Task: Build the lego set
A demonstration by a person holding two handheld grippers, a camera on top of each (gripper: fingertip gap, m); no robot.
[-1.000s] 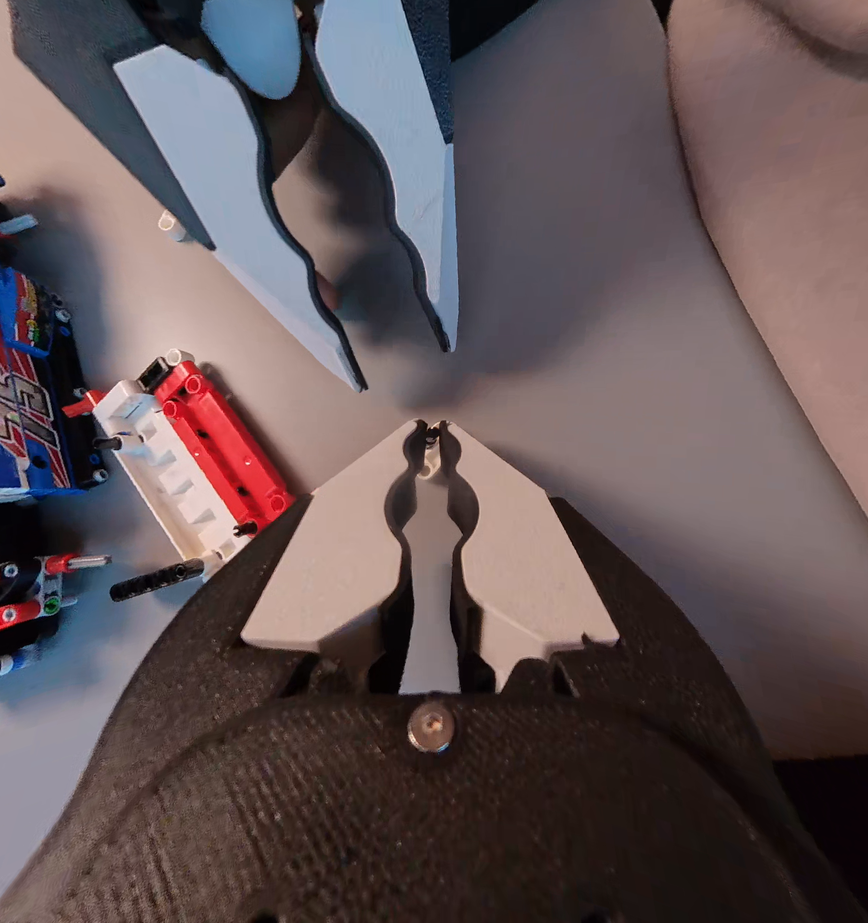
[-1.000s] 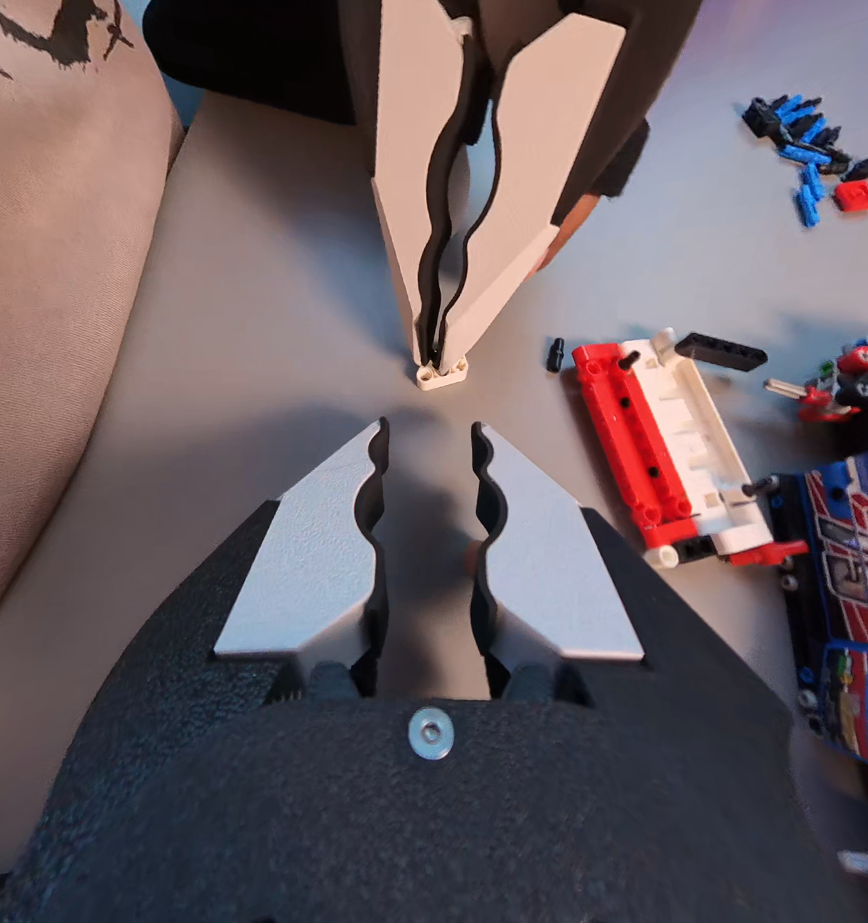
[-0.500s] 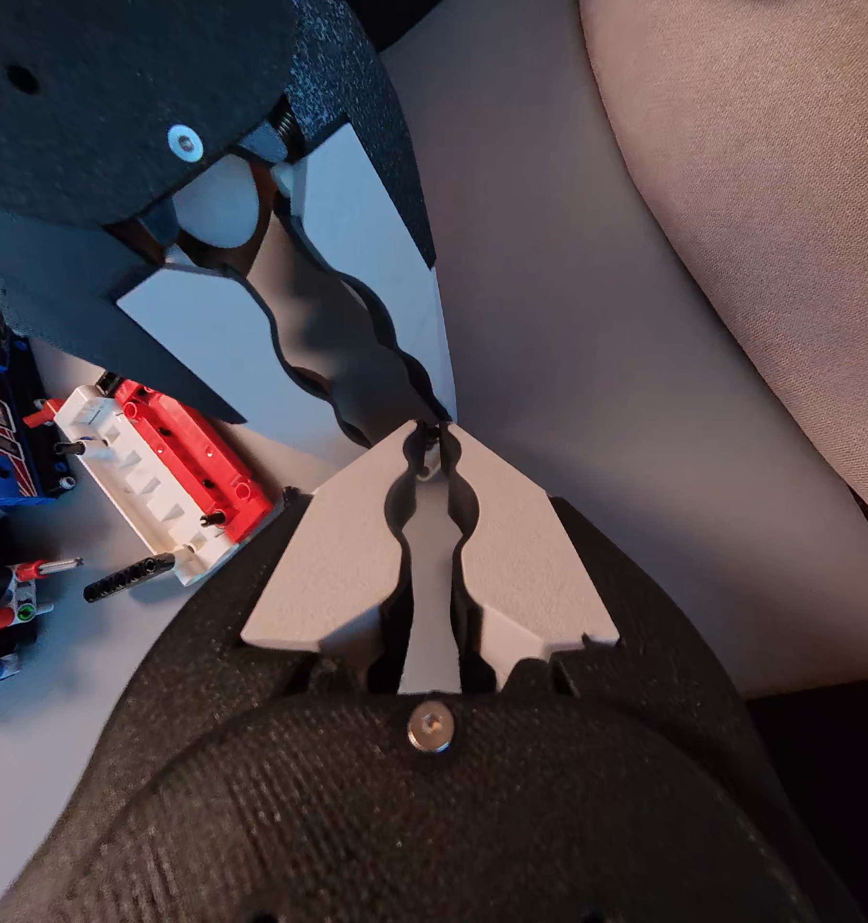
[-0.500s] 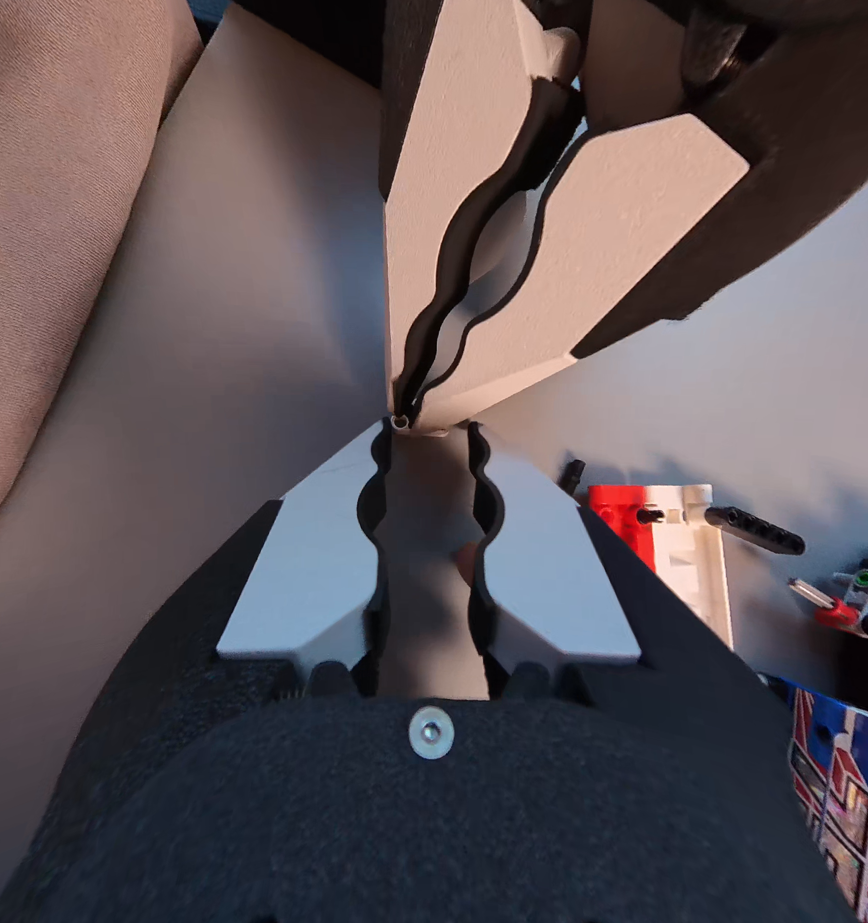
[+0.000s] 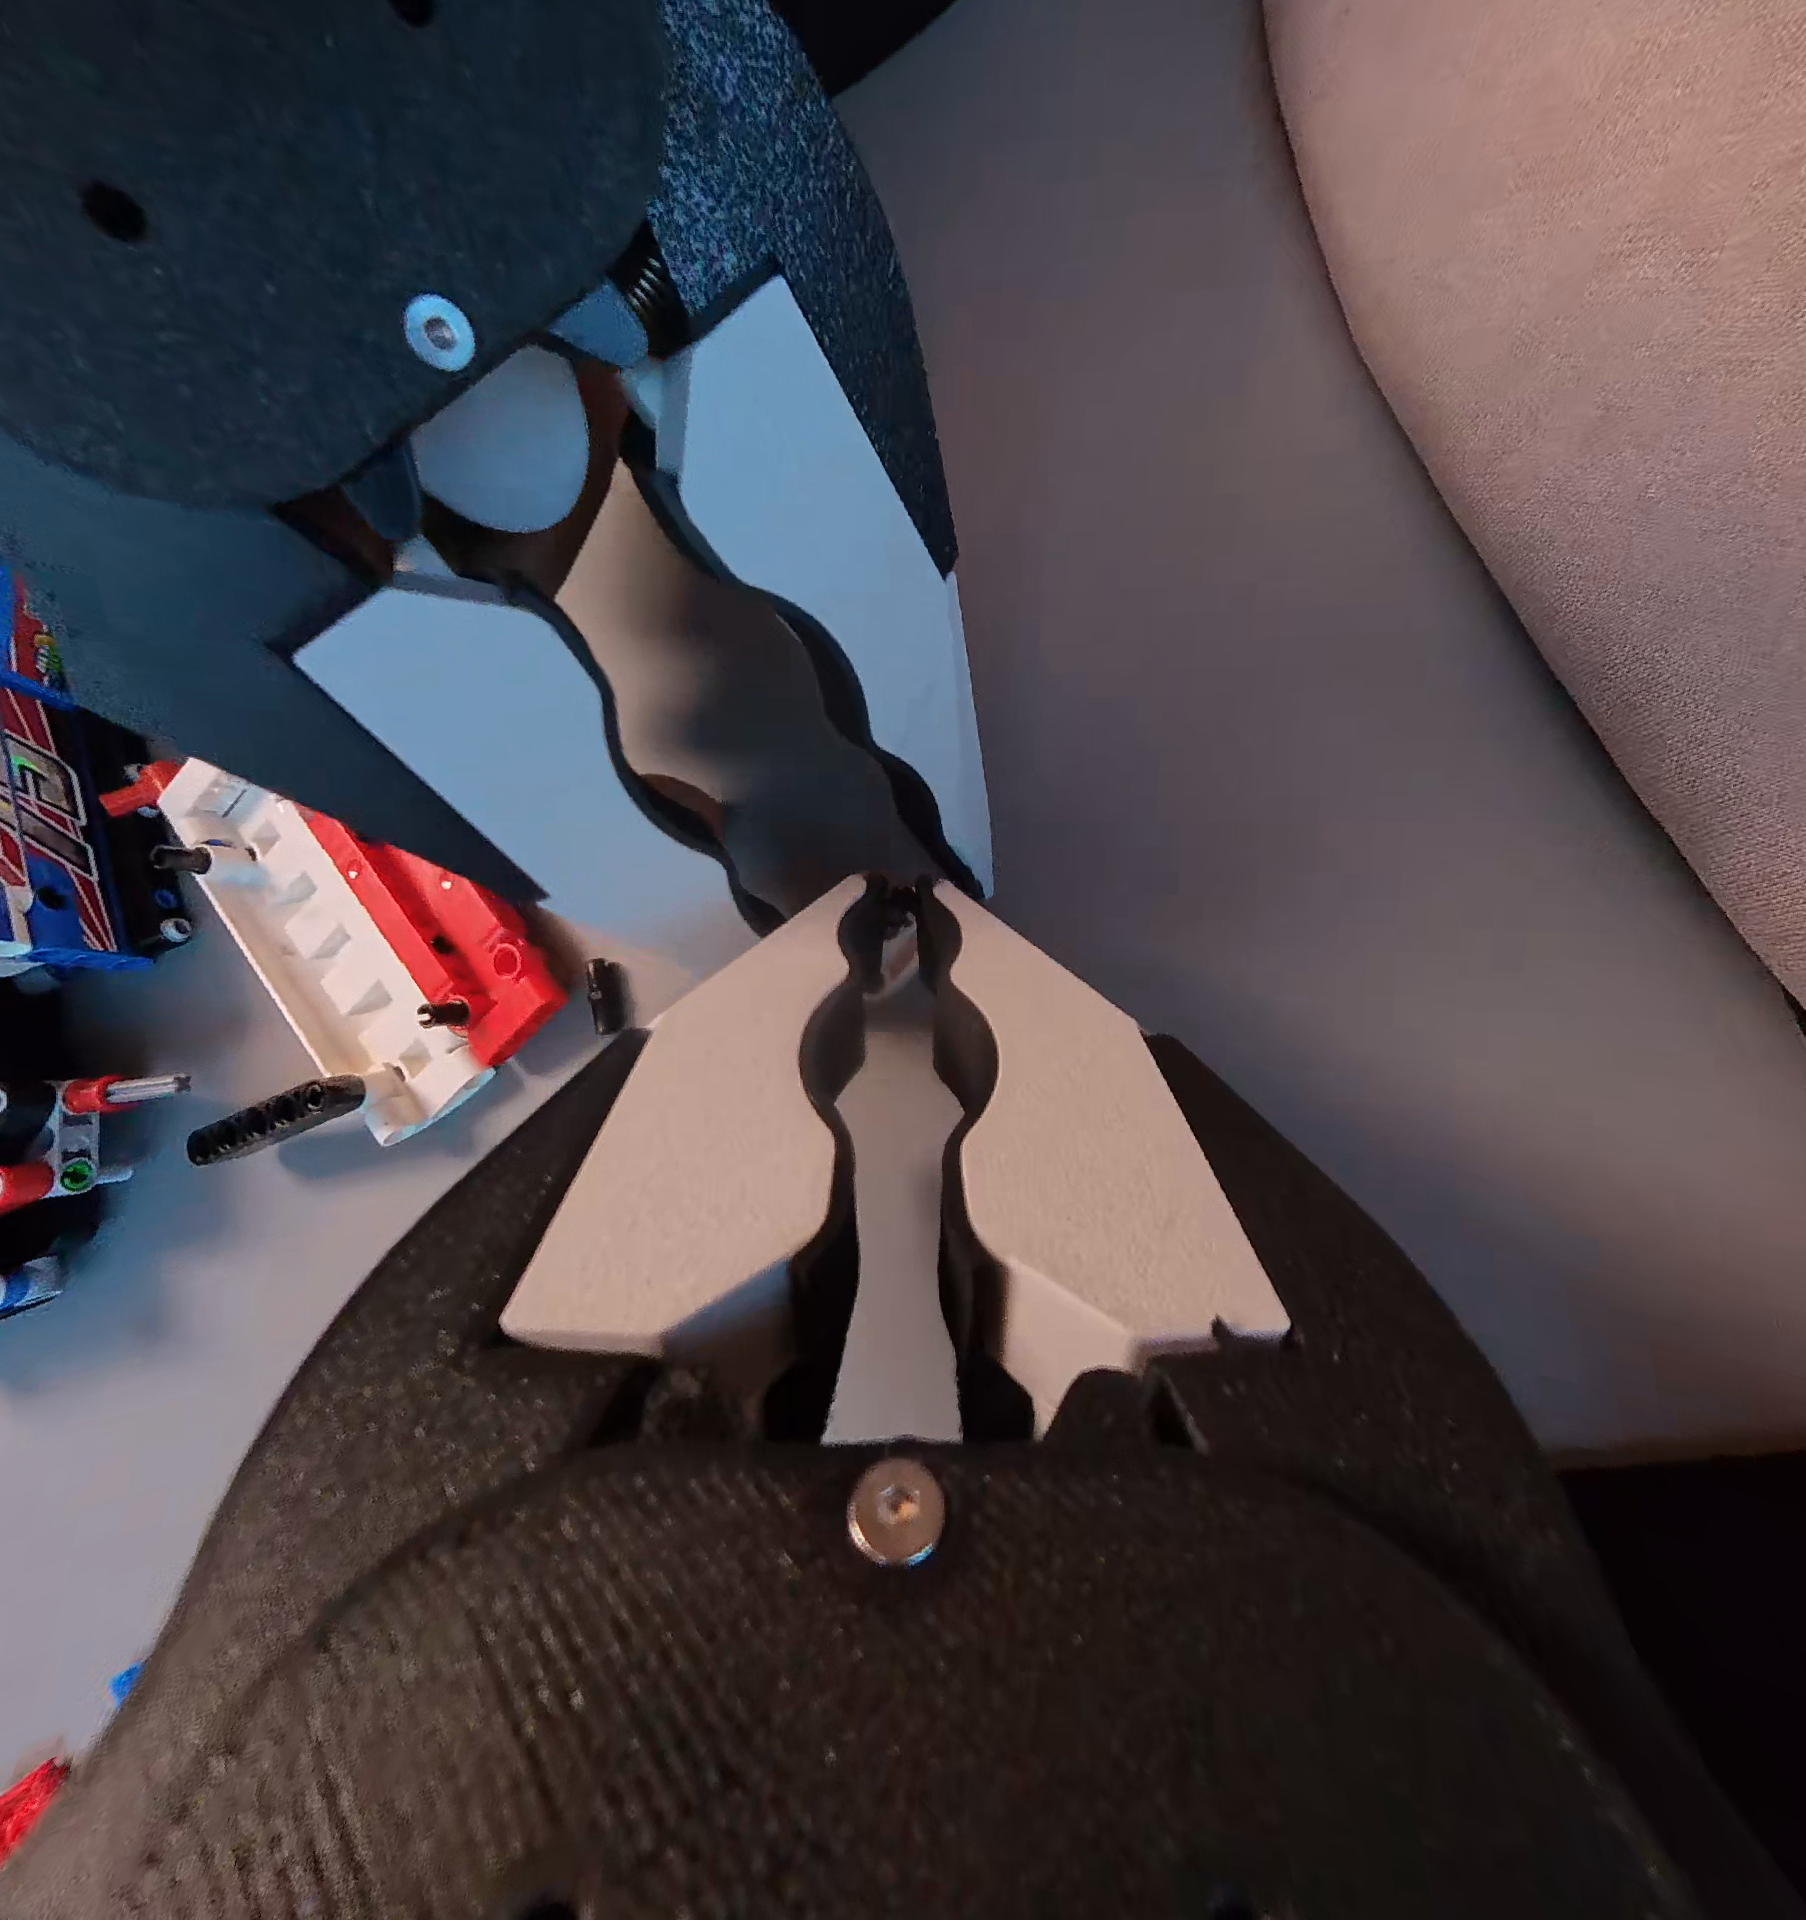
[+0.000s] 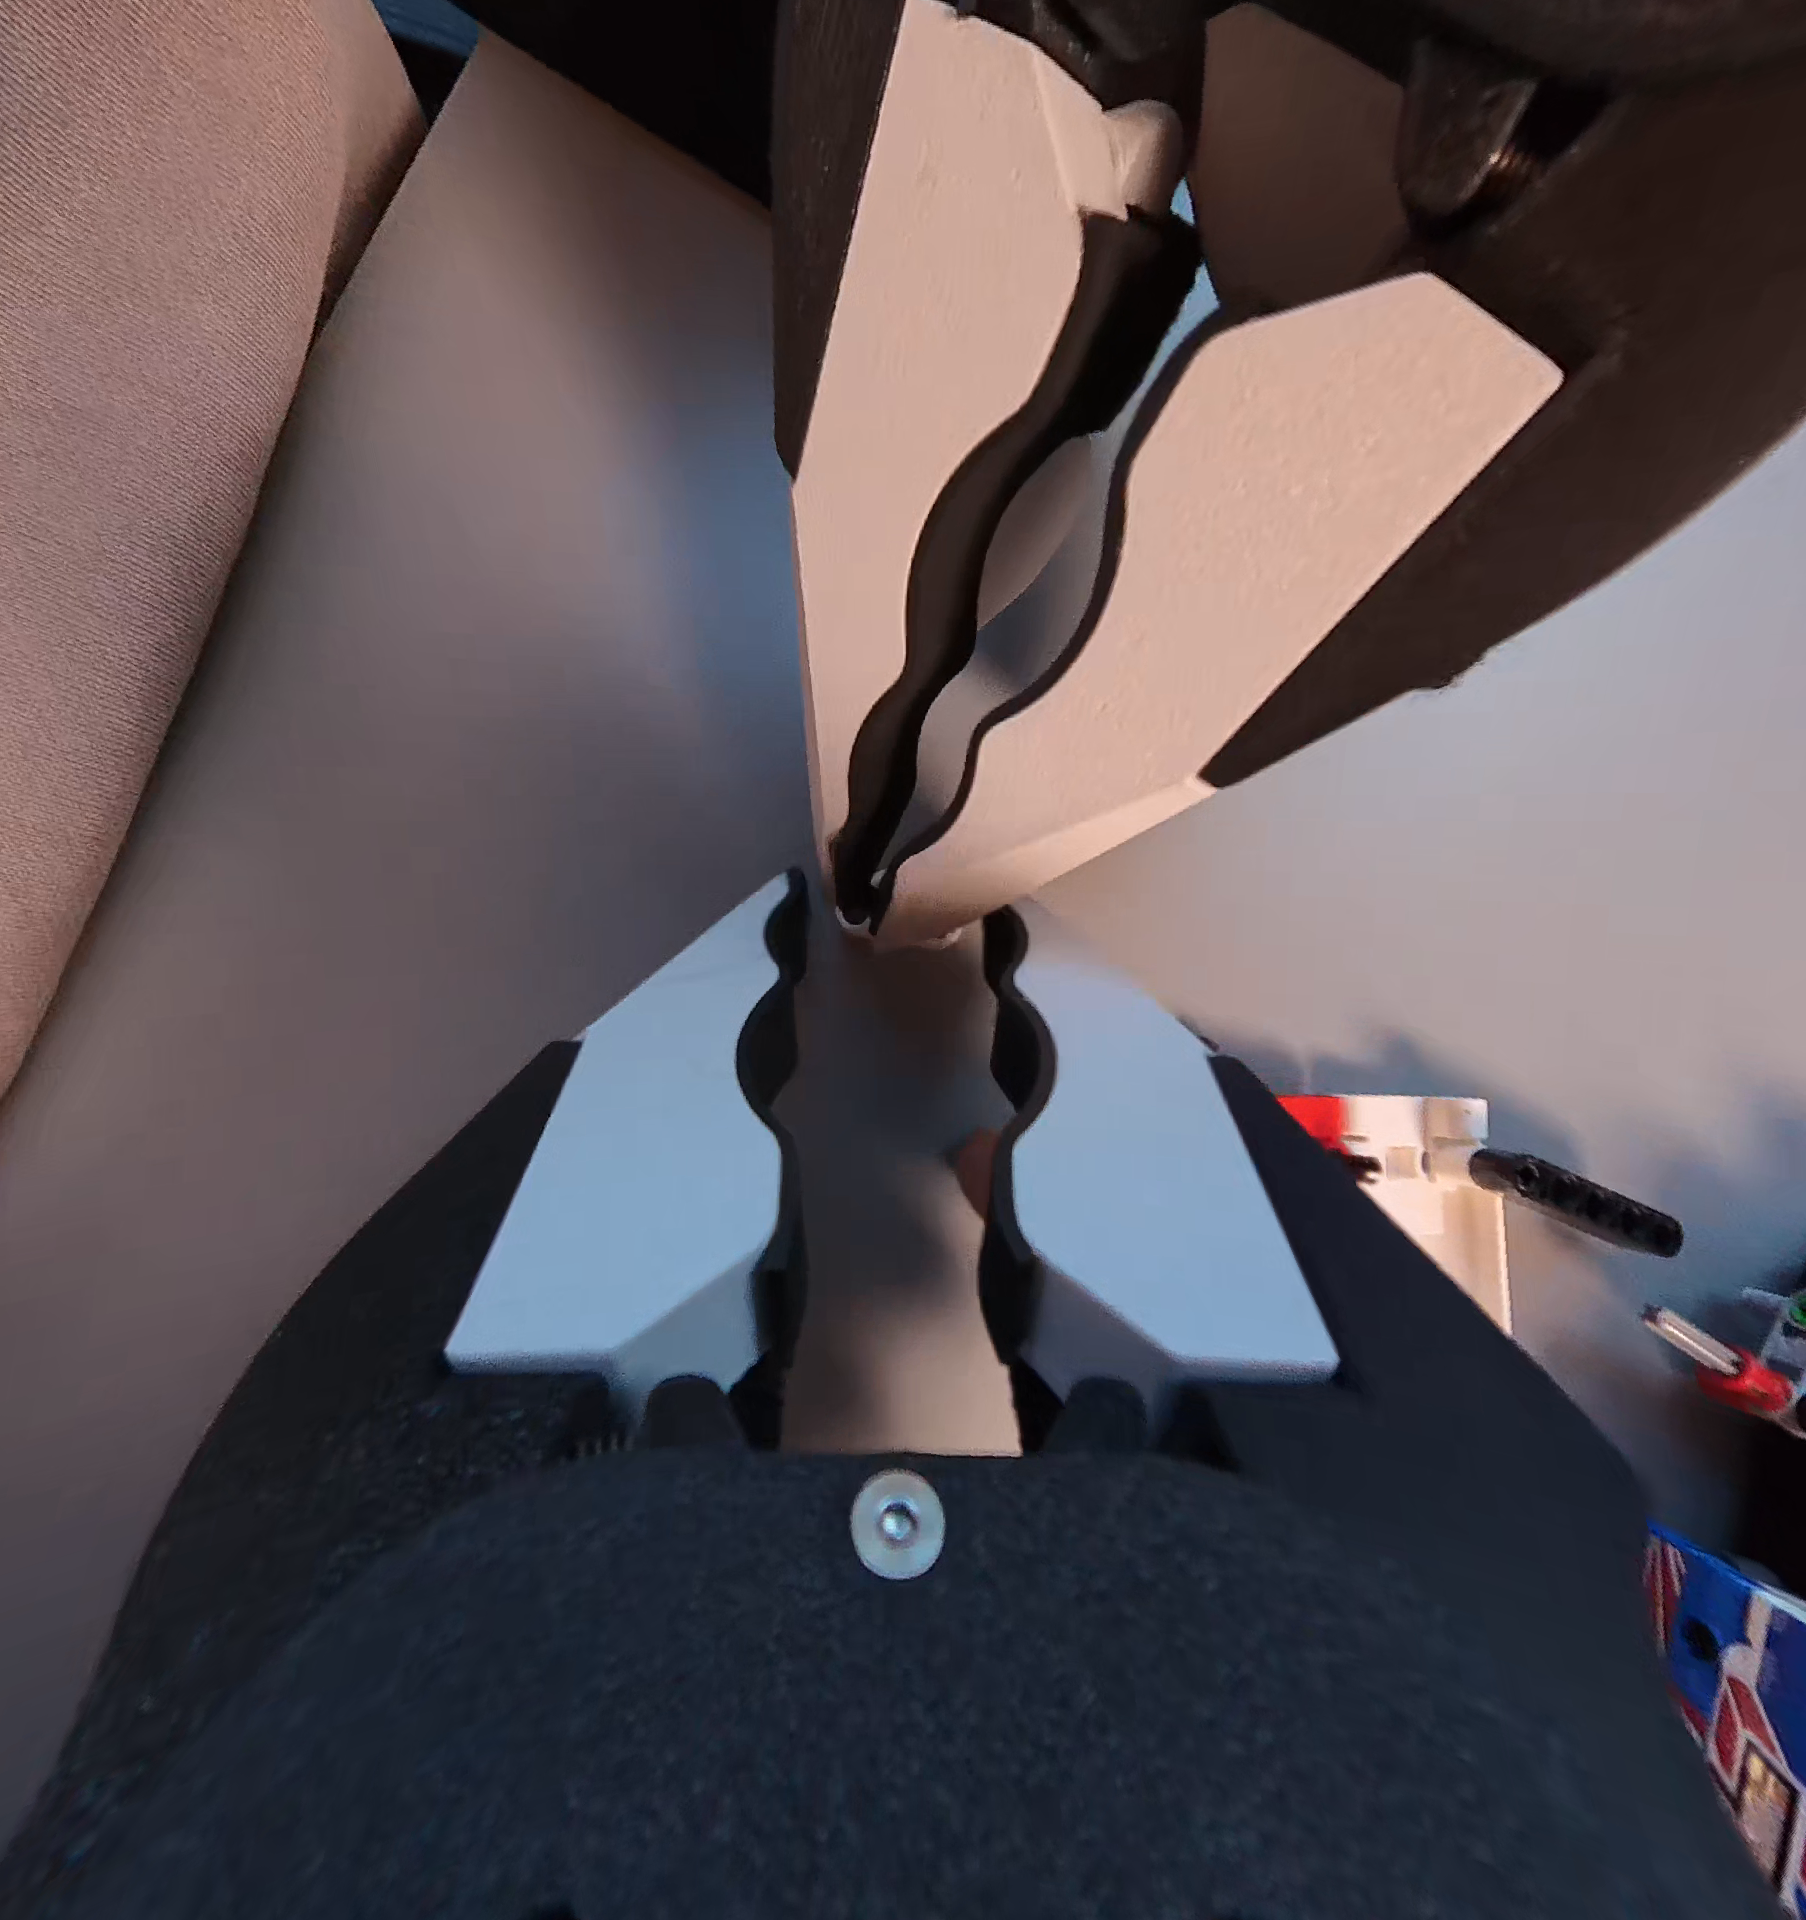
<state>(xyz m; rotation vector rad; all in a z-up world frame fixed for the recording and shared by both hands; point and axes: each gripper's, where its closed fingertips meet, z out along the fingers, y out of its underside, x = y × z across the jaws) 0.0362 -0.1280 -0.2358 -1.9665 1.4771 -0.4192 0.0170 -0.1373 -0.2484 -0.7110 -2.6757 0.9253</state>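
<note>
**A small white piece passes between two claws**

The grey table (image 5: 1138, 623) carries everything, with a person's tan sleeve (image 5: 1605, 416) along its edge. Largest of the built parts is the blue, red and white panel (image 5: 5, 790) at the far side, touching or nearly touching the red and white block (image 5: 359, 935) beside it. A black beam (image 5: 275, 1117) sticks out from that block's end, and a short black pin (image 5: 601, 995) lies loose just beside its other end.

The left claw (image 5: 897, 904) is clenched on a small white piece (image 5: 894, 951), held at its very tips above the table. The right claw (image 6: 894, 920) is released, its jaws standing apart on either side of the left claw's tips and the piece.

The step in hand looks like a handover or regrip of the piece, not yet a fitting. The next move probably calls for the right claw to close squarely on what shows of the piece before the left lets go; very little of it shows, so a slip is likely. Nothing lies between the claws, though the block and pin sit near.
</note>
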